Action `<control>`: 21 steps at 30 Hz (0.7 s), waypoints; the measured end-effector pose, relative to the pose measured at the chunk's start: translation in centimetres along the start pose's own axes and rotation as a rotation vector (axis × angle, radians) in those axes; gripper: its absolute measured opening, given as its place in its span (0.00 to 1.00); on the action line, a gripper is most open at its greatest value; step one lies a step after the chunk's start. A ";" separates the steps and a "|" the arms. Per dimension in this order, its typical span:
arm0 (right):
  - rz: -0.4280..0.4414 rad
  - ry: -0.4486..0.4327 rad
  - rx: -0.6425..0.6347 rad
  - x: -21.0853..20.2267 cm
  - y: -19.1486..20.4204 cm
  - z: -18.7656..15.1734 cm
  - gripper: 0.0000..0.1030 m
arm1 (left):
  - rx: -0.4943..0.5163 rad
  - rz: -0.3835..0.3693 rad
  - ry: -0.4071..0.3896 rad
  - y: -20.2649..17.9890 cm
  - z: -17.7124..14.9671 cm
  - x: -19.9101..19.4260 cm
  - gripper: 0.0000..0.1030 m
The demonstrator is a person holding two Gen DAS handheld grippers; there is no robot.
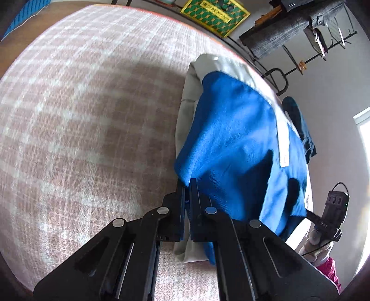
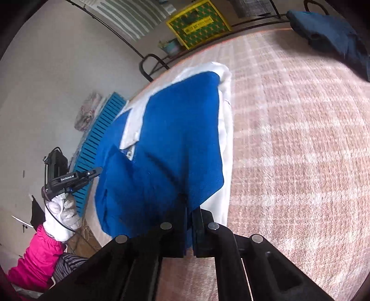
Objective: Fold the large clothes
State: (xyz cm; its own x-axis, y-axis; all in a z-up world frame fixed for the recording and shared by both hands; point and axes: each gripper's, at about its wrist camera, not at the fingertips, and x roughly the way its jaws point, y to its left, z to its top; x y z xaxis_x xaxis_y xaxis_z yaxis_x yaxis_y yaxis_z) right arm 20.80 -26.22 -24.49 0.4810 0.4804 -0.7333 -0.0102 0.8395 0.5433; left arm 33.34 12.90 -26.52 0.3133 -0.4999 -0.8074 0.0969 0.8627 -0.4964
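A large blue and white garment (image 1: 233, 143) hangs stretched between both grippers over a bed with a pink and white checked cover (image 1: 81, 129). My left gripper (image 1: 187, 185) is shut on a blue corner of it. In the right wrist view the same blue and white garment (image 2: 175, 143) runs away from my right gripper (image 2: 189, 208), which is shut on the opposite blue corner. The left gripper (image 2: 98, 171) shows there at the left, held by a white-gloved hand (image 2: 61, 215). The right gripper's body (image 1: 333, 213) shows at the right edge of the left wrist view.
A dark blue garment (image 2: 333, 39) lies at the far corner of the bed. A yellow and green box (image 1: 215, 16) and a black metal rack (image 1: 277, 76) stand beyond the bed's edge. A blue slatted panel (image 2: 97, 148) lies on the floor. A pink sleeve (image 2: 37, 259) is at lower left.
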 end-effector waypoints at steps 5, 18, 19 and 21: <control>-0.070 0.023 -0.133 -2.1 2.5 0.8 0.19 | 0.074 0.045 -0.015 -1.0 -0.2 -2.6 0.01; -0.256 -0.155 -0.466 -1.1 10.6 9.4 0.31 | 0.312 0.147 -0.223 -9.7 7.1 -4.3 0.01; -0.265 -0.151 -0.470 -0.1 10.6 9.9 0.31 | 0.333 0.158 -0.216 -10.1 7.7 -3.3 0.01; -0.281 -0.139 -0.465 1.8 10.4 11.2 0.31 | 0.366 0.182 -0.188 -10.5 8.5 -1.0 0.01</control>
State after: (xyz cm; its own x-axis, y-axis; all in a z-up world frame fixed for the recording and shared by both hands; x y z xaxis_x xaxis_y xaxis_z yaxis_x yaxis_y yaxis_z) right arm 31.38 -19.42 -15.58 0.6314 0.2104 -0.7464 -0.2352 0.9691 0.0742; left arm 40.04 5.01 -17.82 0.5193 -0.3437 -0.7824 0.3412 0.9228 -0.1790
